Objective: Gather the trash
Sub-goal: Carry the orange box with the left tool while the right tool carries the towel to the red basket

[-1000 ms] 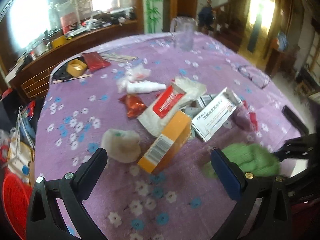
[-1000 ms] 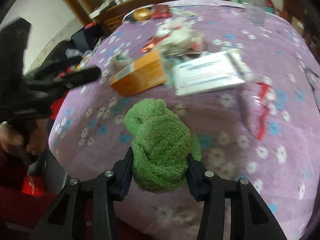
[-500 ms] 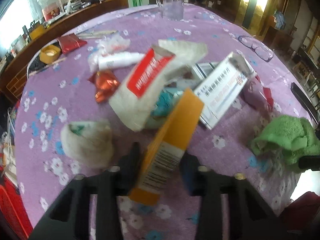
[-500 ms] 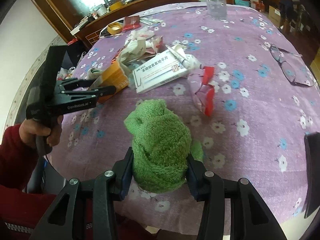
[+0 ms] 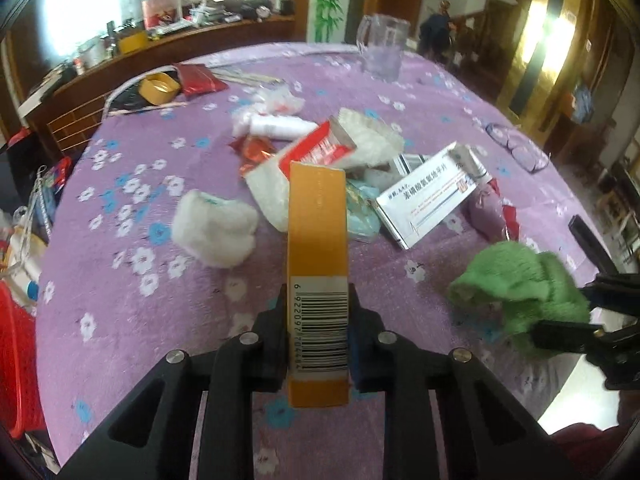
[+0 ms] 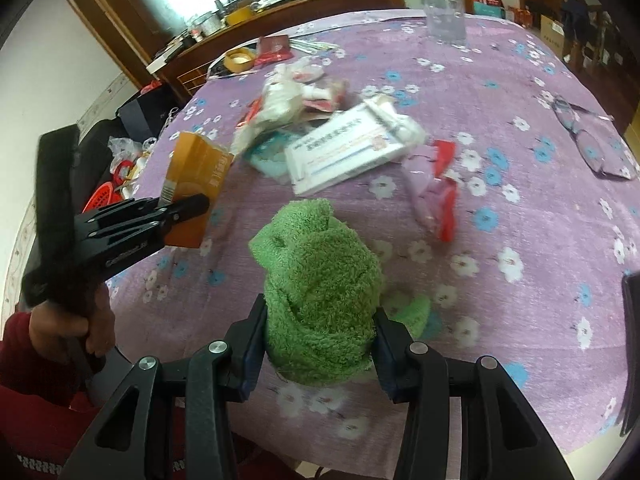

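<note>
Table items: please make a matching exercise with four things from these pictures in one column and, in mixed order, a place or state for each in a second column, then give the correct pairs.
Things:
1. orange box
2. green towel
3. glass jug
4. eyeglasses

Places or states:
A. standing at the far edge of the table
B. clamped in the right gripper
C. lying flat near the right edge
D. clamped in the left gripper

Pairs: 1-D, 2-B, 3-A, 4-C
</note>
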`<state>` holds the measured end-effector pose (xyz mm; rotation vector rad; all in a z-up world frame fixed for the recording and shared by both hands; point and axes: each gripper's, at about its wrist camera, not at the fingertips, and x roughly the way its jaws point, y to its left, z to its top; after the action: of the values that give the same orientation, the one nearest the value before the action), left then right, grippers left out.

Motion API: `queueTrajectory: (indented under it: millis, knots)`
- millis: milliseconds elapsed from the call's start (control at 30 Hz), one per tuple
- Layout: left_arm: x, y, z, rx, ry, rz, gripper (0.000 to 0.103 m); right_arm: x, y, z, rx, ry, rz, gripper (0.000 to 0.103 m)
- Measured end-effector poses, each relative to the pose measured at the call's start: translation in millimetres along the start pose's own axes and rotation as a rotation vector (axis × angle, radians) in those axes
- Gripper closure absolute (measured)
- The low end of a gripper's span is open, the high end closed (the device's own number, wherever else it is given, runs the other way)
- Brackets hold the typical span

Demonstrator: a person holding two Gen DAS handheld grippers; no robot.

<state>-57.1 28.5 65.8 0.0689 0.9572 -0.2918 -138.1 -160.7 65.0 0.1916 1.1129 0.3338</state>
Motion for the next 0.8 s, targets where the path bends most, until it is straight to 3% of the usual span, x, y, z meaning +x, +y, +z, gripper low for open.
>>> queueTrajectory:
  millis: [800]
  knots:
    - [-67.5, 75.7, -48.5, -0.144, -0.072, 0.143, 0.081, 41.5, 101.2, 17.9, -0.181, 0.025, 0.062, 0.053]
